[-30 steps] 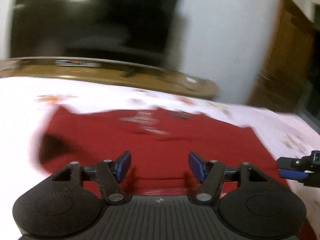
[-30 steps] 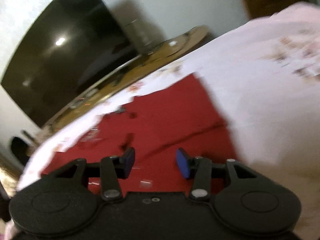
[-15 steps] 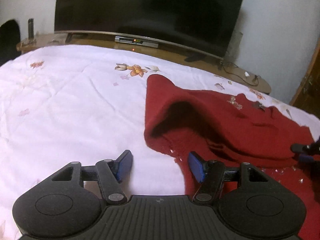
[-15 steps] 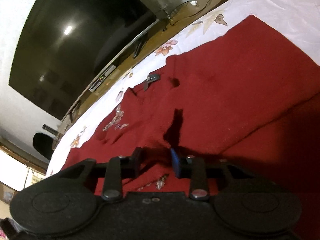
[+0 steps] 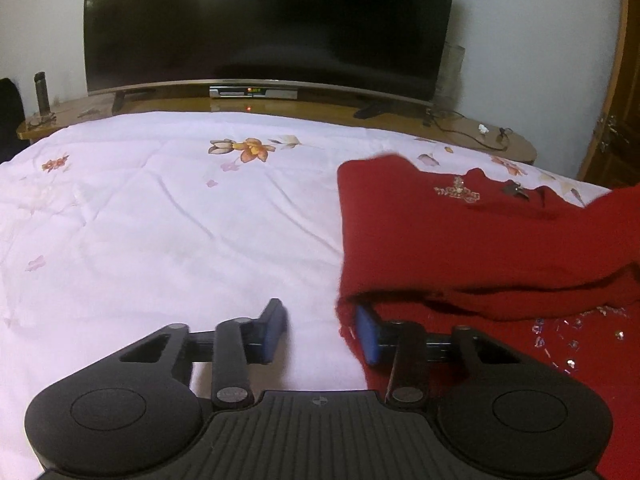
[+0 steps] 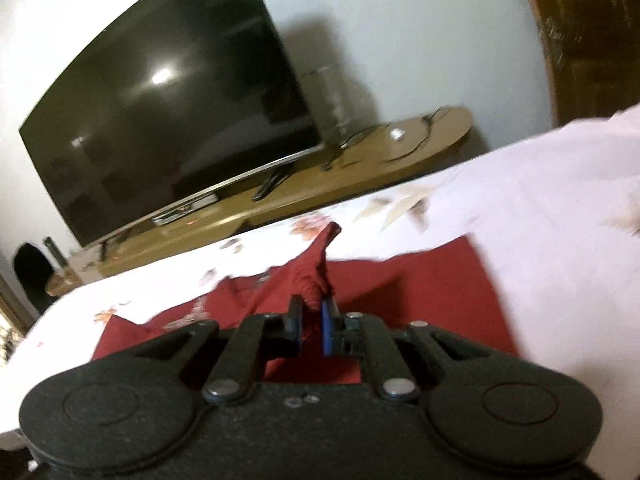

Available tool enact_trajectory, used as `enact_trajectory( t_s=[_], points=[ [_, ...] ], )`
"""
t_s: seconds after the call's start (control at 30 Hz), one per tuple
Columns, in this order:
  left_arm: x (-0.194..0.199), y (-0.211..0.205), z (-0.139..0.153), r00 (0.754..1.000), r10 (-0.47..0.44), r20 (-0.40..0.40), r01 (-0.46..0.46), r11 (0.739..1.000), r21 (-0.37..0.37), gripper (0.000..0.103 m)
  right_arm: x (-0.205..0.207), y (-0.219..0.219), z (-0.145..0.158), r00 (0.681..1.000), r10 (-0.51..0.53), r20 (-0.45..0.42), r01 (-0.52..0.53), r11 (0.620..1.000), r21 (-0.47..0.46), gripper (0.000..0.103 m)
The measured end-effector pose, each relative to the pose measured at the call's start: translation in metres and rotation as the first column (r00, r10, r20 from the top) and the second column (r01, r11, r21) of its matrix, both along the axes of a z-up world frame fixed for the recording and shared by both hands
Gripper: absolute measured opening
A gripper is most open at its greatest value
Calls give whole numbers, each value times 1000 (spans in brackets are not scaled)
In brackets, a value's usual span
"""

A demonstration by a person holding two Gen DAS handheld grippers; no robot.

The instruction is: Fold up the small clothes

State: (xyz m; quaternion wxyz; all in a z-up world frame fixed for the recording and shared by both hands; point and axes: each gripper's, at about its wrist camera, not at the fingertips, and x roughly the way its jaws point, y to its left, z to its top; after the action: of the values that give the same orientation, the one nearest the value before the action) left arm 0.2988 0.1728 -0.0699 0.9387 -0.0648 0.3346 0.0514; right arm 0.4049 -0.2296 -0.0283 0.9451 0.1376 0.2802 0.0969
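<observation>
A small red knitted garment (image 5: 460, 240) with beaded trim lies on a white floral bedsheet (image 5: 160, 220), right of centre in the left wrist view. My left gripper (image 5: 322, 330) is open at its left edge, with the right fingertip (image 5: 368, 334) under a raised fold and the left fingertip on bare sheet. My right gripper (image 6: 311, 322) is shut on a pinched fold of the red garment (image 6: 316, 276) and holds it lifted above the rest of the cloth.
A large dark TV (image 5: 264, 24) stands on a low wooden unit (image 5: 460, 128) beyond the bed's far edge. A wooden door (image 5: 624, 120) is at the right. Loose beads (image 5: 572, 336) lie on the red cloth near the right.
My right gripper closed on the cloth and lifted a fold up. My left gripper shifted left to the garment's edge, and its right finger now sits under the fold.
</observation>
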Motion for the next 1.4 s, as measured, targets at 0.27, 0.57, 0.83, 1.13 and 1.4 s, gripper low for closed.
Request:
enact_trajectory(
  t_s=[0.27,0.57,0.83,1.13,1.4],
  points=[
    [8,-9,1,1000,-28,-7,28,1000,-5,13,-5,-12,5,1000,3,14,-3,999,-50,10],
    [9,-14,0,999,-39,0,39,999,-20,4,-11,-13,27,995,34,99,-28,998,-65,10],
    [10,-14,0,999,-51,-4,51,999,-15,4,11,-33,-28,996,-32,-85,25,996,-90,10],
    [10,-14,-1,999,-51,-8,51,999,-13,4,20,-34,-49,991,-55,-120,39,991,-132,10],
    [7,-2,9,998,-61,-34,59,997,-38,13,23,-39,-51,986,-51,-159,26,987,-158,23]
  ],
)
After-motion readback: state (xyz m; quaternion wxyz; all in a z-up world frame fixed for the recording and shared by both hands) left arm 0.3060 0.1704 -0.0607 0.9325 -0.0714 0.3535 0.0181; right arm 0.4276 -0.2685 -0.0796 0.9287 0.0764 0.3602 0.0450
